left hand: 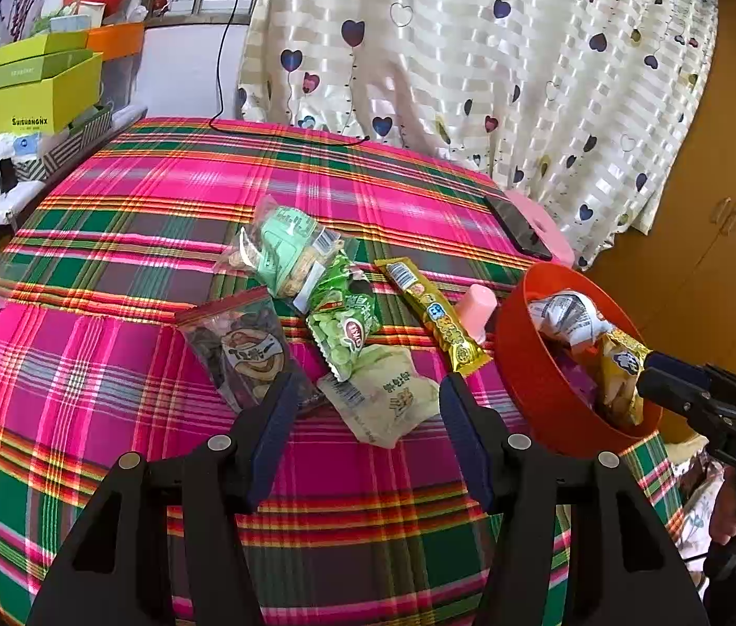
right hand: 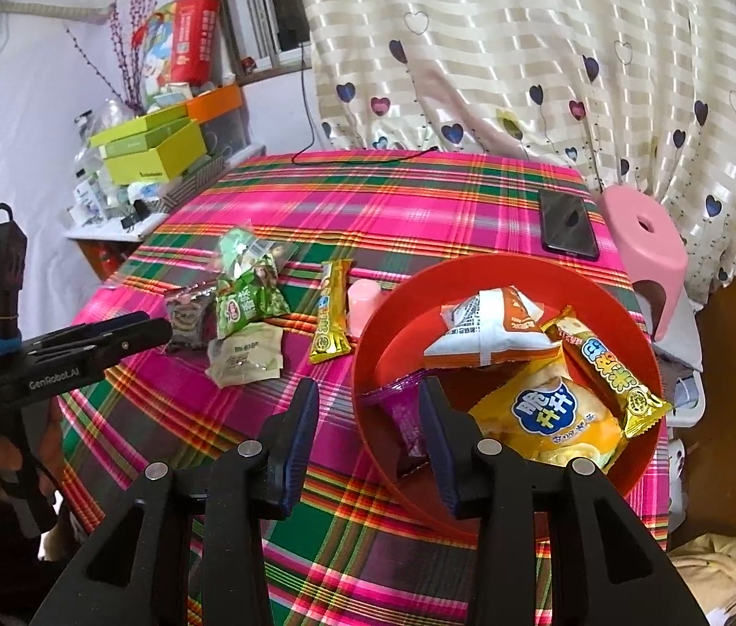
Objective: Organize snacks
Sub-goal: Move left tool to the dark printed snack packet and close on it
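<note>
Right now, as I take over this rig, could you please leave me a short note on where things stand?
Left gripper: open, empty, over the pale packet.
Right gripper: open, empty, at the near rim of the red bowl.
Done: the bowl holds a white packet, a yellow bag, a gold bar and a purple packet.
Left on the cloth: the pale packet, a dark packet, two green packets, another gold bar and a pink item.

A home: heart-print curtain [right hand: 550, 52], plaid-covered table [right hand: 394, 198], pink stool [right hand: 644, 245].
</note>
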A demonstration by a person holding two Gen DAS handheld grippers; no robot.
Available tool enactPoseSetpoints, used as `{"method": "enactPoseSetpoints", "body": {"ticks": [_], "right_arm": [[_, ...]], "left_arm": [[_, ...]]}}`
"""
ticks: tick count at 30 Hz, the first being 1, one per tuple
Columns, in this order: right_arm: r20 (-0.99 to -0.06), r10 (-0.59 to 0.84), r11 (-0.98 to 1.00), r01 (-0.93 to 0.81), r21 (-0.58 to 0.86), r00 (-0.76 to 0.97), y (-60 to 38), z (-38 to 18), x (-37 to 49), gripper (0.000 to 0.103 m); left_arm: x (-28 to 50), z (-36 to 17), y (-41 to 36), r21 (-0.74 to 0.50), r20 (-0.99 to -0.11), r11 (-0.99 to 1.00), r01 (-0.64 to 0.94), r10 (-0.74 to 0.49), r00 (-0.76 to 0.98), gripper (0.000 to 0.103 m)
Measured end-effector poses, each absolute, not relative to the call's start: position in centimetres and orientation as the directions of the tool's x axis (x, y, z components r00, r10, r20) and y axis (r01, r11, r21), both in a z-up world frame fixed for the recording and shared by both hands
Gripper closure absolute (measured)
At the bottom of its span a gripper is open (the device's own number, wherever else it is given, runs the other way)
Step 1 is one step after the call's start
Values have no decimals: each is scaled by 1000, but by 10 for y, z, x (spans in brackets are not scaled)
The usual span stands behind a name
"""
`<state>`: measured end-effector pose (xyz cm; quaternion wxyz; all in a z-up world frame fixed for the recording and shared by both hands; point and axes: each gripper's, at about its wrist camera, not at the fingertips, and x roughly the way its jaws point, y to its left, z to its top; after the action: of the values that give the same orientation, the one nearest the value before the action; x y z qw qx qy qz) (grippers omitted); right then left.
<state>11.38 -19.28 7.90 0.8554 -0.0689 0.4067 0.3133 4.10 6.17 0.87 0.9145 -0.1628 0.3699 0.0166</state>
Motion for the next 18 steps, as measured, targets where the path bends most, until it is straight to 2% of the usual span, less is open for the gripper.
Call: {"method": "enactPoseSetpoints", "body": {"ticks": [10, 18], "right_arm": [[-742, 487, 783, -606, 138, 460, -181, 75, 116, 65], [-747, 497, 765, -629, 136, 442, -167, 74, 116, 65]], "left_arm": [[44, 5, 67, -296, -689, 942, -157, -97, 718, 45], [40, 0, 91, -301, -696, 926, -227, -50, 717, 45]]}}
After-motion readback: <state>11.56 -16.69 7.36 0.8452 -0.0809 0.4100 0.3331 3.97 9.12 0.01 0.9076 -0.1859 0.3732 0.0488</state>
